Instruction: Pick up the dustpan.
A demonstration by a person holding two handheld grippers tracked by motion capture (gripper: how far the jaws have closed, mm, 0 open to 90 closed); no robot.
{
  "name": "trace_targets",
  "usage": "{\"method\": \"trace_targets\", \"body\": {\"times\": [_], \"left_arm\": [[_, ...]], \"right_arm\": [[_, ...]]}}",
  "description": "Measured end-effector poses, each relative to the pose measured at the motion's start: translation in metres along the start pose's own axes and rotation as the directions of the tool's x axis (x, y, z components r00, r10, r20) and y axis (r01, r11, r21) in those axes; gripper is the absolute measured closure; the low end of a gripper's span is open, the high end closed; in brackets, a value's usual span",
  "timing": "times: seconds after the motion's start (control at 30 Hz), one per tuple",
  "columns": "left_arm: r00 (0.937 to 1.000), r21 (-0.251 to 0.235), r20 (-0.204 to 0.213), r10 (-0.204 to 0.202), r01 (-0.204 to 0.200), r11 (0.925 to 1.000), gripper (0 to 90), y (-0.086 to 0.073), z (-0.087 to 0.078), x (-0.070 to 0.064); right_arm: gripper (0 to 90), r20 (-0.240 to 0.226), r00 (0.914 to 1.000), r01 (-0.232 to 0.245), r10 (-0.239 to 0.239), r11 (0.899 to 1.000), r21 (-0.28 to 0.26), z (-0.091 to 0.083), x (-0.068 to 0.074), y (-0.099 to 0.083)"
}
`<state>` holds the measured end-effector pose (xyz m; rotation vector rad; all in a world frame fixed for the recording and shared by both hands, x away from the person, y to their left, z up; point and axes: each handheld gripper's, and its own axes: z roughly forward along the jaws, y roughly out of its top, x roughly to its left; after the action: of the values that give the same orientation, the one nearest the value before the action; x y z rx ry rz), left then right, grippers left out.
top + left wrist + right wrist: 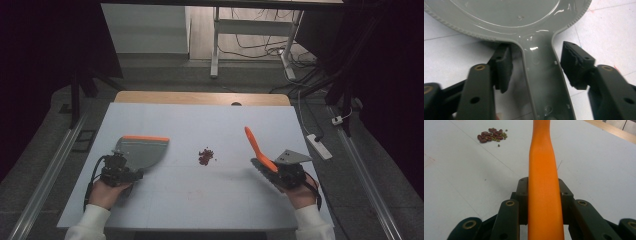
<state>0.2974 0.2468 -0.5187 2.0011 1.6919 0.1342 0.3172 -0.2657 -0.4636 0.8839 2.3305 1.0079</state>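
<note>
I've got the dustpan (142, 151) on the left half of the white table (200, 195), grey with an orange strip along its far edge, lying flat. Its handle (544, 82) runs straight between the jaws of my left gripper (117, 172); the jaws stand spread, 1 on each side, a gap showing at both, so nothing is pinched there. In the left gripper view the pan's bowl looks glossy with a ribbed rim.

Over on the right, the brush (260, 150) has an orange handle (544, 182) pointing up and away, tilted, with its dark bristle end low by the gripper. My right gripper (287, 175) has its 2 jaws pressed onto that handle from either side.

Between the 2 tools, near the table's middle, sits a small heap of red beans (205, 156) with a few tiny green ones (503, 135) mixed in, well apart from both pan and brush.

Both hands come in from the near edge, white sleeves showing. Cables (265, 47) trail on the floor beyond the table.
</note>
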Motion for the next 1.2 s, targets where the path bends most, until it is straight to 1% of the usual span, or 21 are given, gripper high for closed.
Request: {"method": "trace_targets", "body": {"times": [0.13,0.17,0.27,0.43,0.5,0.67,0.8,0.97,1.2], "left_arm": [[1.0000,-0.022,-0.005,-0.007,0.007,0.9997,50.4,-0.001,-0.001,0.001],[1.0000,-0.025,-0.003,-0.005,0.005,0.9997,53.1,-0.001,-0.001,0.000],[1.0000,-0.028,0.000,-0.005,0.005,0.9996,54.7,-0.001,-0.001,0.001],[0.9996,-0.046,-0.019,-0.020,0.019,0.9988,59.7,-0.002,-0.002,0.003],[0.9995,-0.051,-0.018,-0.024,0.023,0.9984,61.1,-0.003,-0.002,0.004],[0.9995,-0.059,-0.013,-0.028,0.027,0.9979,61.5,-0.003,-0.003,0.005],[0.9997,-0.069,-0.007,-0.022,0.022,0.9974,61.7,-0.005,-0.003,0.007],[0.9995,-0.090,0.006,-0.032,0.032,0.9954,61.9,-0.006,-0.006,0.013],[0.9994,-0.117,0.018,-0.030,0.032,0.9926,61.9,-0.008,-0.009,0.016]], "right_arm": [[69.8,0.002,1.0000,0.000,0.000,1.000,0.001,0.000,0.000,0.000],[69.8,0.004,1.0000,-0.001,0.001,1.000,0.002,0.000,-0.001,-0.001],[69.9,0.004,1.0000,-0.002,0.002,1.000,0.002,0.000,-0.001,-0.001],[69.9,0.004,1.0000,-0.003,0.003,1.000,0.002,0.000,-0.001,-0.001],[69.9,0.005,1.0000,-0.003,0.002,1.000,0.004,0.000,-0.001,-0.001],[69.8,0.005,1.0000,-0.005,0.005,1.000,0.001,0.000,-0.001,-0.001],[69.8,0.006,1.0000,-0.004,0.004,1.000,0.001,0.000,-0.001,-0.001],[69.9,0.007,0.9999,-0.008,0.008,1.000,-0.001,-0.001,-0.002,-0.002],[69.8,0.006,1.0000,-0.006,0.006,1.000,-0.001,-0.001,-0.001,-0.002]]}}
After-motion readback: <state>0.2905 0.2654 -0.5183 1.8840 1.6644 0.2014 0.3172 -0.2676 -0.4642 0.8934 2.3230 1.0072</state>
